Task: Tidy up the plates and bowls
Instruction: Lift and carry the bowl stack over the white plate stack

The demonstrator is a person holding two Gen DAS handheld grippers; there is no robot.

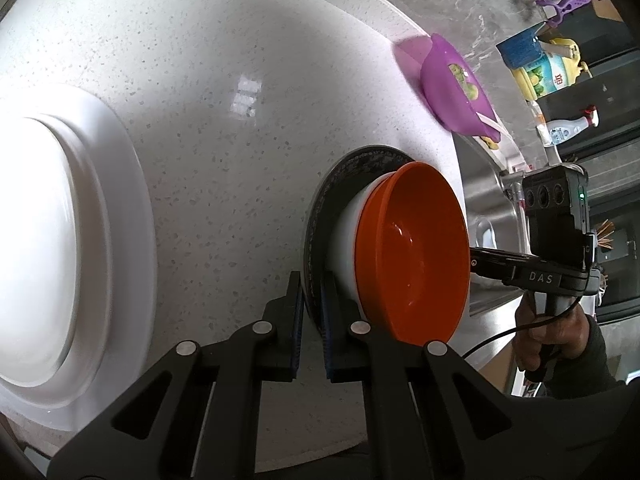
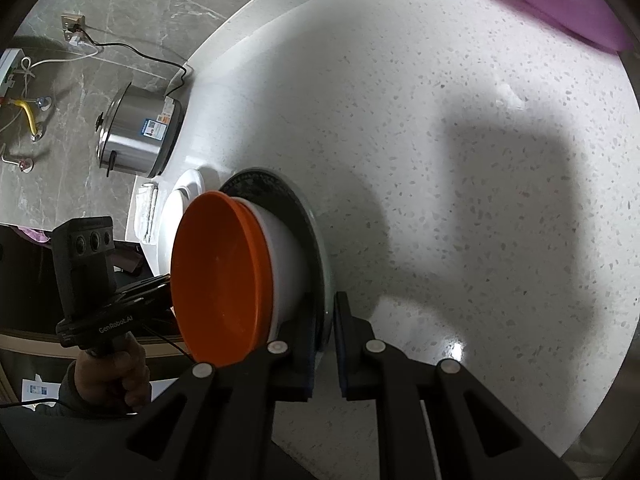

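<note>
A dark plate (image 1: 352, 168) lies on the white speckled counter (image 1: 220, 100) and carries a white bowl (image 1: 346, 232) with an orange bowl (image 1: 416, 248) nested inside it. My left gripper (image 1: 312, 284) is shut on the plate's near rim. The right gripper (image 1: 476, 262) reaches in from the opposite side, its tips hidden behind the orange bowl. In the right wrist view, my right gripper (image 2: 326, 304) is shut on the dark plate (image 2: 280, 196) at its rim, beside the white bowl (image 2: 284, 256) and orange bowl (image 2: 220, 280). The left gripper (image 2: 160, 284) shows behind the stack.
A large white plate (image 1: 40, 240) sits on the counter to the left. A purple bowl (image 1: 456, 84) holding food stands near the counter's far edge, by a steel sink (image 1: 480, 176) and bottles (image 1: 548, 68). A steel rice cooker (image 2: 136, 132) and a folded cloth (image 2: 146, 216) sit beyond the stack.
</note>
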